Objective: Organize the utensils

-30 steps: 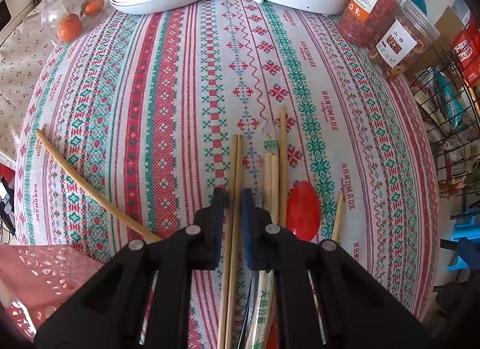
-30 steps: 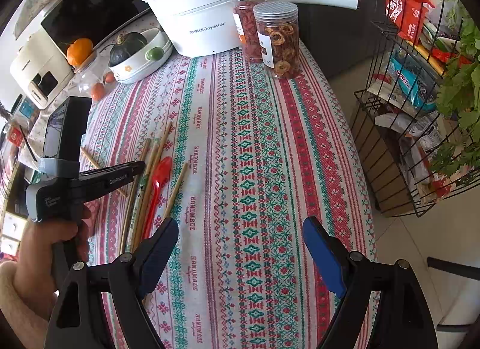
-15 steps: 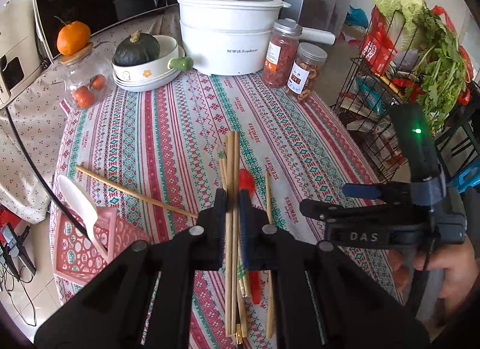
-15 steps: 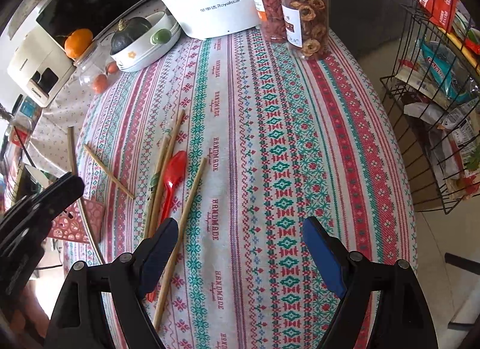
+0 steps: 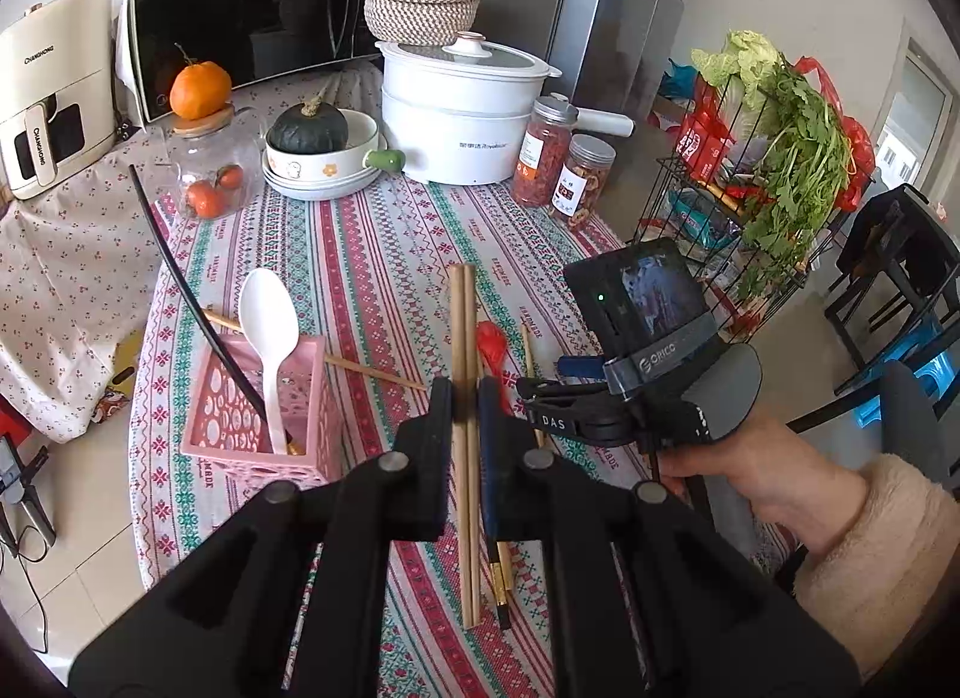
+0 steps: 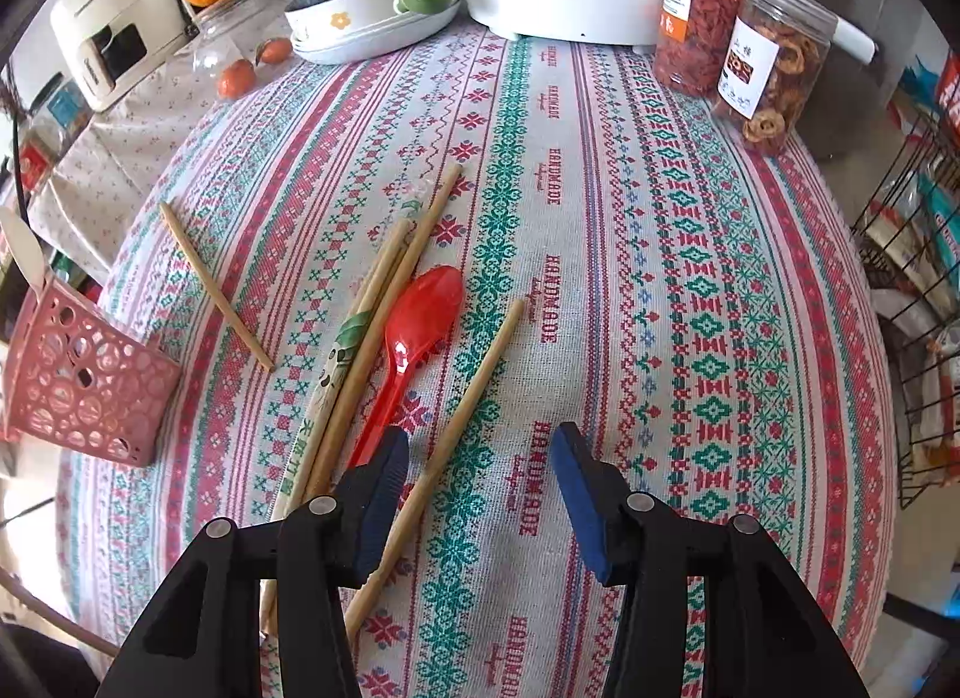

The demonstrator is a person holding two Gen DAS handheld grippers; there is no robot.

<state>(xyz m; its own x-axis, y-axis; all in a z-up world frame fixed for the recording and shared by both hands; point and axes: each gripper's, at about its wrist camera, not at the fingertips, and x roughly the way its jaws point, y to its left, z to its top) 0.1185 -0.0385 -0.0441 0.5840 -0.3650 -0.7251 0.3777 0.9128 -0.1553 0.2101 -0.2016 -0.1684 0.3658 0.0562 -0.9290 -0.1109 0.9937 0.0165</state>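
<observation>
Chopsticks (image 5: 465, 440): two pinched in left tool (image 5: 465, 410); right tool (image 6: 480, 476) closing around one (image 6: 456, 428).

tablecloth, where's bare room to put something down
The tablecloth is bare between the red spoon and the two snack jars, out to the wire rack. It is crowded on the side of the pink basket, with loose chopsticks.

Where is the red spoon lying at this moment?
In the right wrist view the red spoon lies on the striped tablecloth, left of centre, between the bundle of chopsticks and a single chopstick.
</observation>
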